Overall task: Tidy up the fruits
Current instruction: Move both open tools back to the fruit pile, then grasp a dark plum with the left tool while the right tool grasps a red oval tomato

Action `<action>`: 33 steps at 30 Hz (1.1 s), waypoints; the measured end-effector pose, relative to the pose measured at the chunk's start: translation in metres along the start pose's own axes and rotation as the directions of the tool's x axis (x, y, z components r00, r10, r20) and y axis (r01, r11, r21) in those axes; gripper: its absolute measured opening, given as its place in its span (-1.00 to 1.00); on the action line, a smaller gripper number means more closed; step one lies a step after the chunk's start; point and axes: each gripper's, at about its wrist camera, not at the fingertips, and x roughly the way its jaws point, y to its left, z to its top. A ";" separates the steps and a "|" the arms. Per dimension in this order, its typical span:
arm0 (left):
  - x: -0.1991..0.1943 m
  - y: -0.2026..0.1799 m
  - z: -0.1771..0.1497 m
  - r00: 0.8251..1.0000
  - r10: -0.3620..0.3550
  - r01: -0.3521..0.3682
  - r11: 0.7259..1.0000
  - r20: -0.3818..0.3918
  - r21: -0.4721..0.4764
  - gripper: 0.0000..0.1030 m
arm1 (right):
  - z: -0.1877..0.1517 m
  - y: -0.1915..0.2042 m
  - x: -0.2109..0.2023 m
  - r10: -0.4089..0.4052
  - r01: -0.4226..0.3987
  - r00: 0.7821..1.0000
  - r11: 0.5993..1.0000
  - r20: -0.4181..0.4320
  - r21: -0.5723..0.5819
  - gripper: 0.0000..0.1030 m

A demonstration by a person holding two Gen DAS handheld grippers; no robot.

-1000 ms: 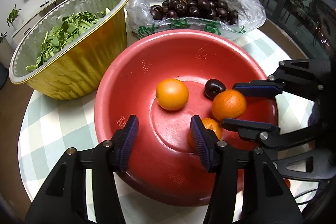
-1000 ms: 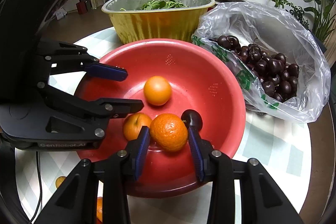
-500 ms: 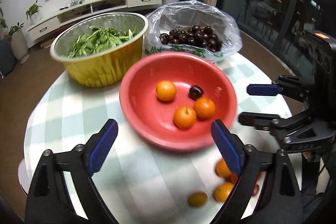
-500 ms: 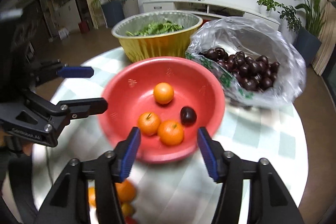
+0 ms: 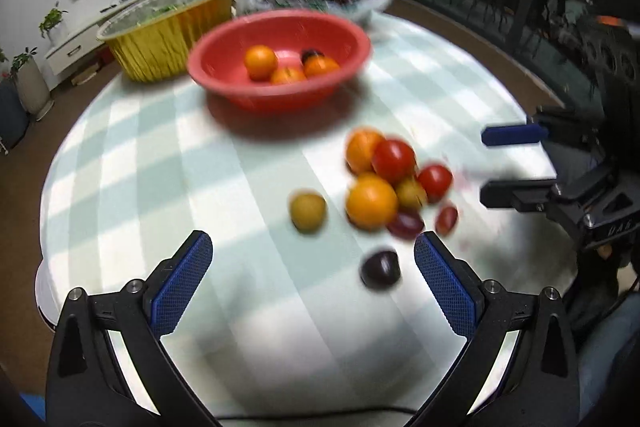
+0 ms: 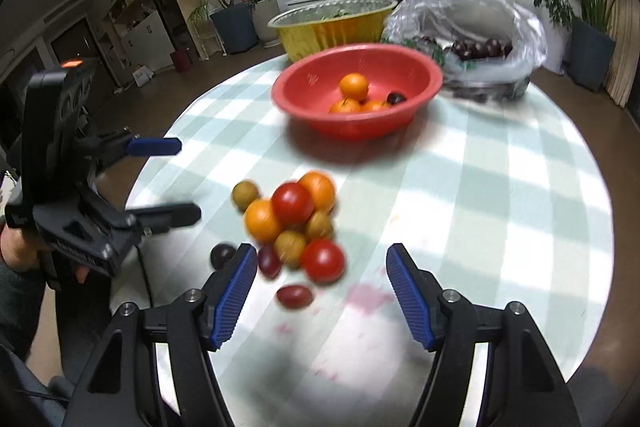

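**Spotter:** Both of your hand-held grippers have pulled back from the red bowl (image 5: 280, 67) since the earlier frame. Your left hand-held gripper (image 5: 312, 267) was over the bowl's near rim; now it hangs above bare checked cloth. Its jaws have just been opening and stand wide, nothing between them. Your right hand-held gripper (image 6: 320, 283) had its pads either side of an orange in the bowl; its jaws have just been opening too, and it is empty now.

**Operator:** Where is the fruit?

**Spotter:** Three oranges (image 5: 261, 62) and one dark cherry (image 6: 396, 98) lie in the bowl, at 12 o'clock from your left jaws. A loose pile (image 6: 296, 223) of oranges, red tomatoes and small yellowish fruits sits on the desk (image 5: 160, 167), at 1 o'clock from your left jaws and 11 o'clock from your right. One dark plum (image 5: 380, 270) lies apart, just beside your left gripper's right-side pad.

**Operator:** Any writing?

**Spotter:** Faint lettering shows on each gripper body, too blurred to read.

**Operator:** Room to move?

**Spotter:** Open cloth lies from 3 to 5 o'clock of the bowl in the right wrist view. The desk's round edge curves close behind both grippers. The gold tray (image 5: 168, 31) and cherry bag (image 6: 476, 27) stand at the far edge.
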 end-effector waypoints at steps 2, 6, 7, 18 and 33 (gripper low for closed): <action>0.007 -0.011 -0.009 1.000 0.004 -0.003 1.000 -0.028 0.030 0.99 | -0.007 0.004 0.002 0.000 0.000 1.000 1.000 -0.011 -0.002 0.36; 0.016 -0.027 -0.019 0.998 0.002 0.003 0.996 -0.059 0.084 0.87 | -0.016 0.010 0.005 -0.005 0.005 1.000 1.000 -0.023 -0.006 0.35; 0.019 -0.028 -0.019 0.998 -0.001 0.007 0.996 -0.066 0.090 0.78 | -0.018 0.010 0.005 -0.010 0.010 1.000 1.000 -0.025 -0.007 0.35; 0.038 -0.034 -0.019 0.993 -0.043 0.054 0.994 -0.113 0.096 -0.17 | -0.030 0.010 0.015 -0.010 0.011 0.998 1.000 -0.066 0.018 0.18; 0.033 -0.028 -0.022 0.992 -0.099 0.101 0.994 -0.074 0.028 -0.51 | -0.029 0.015 0.032 -0.016 0.017 0.995 1.000 -0.101 0.006 0.05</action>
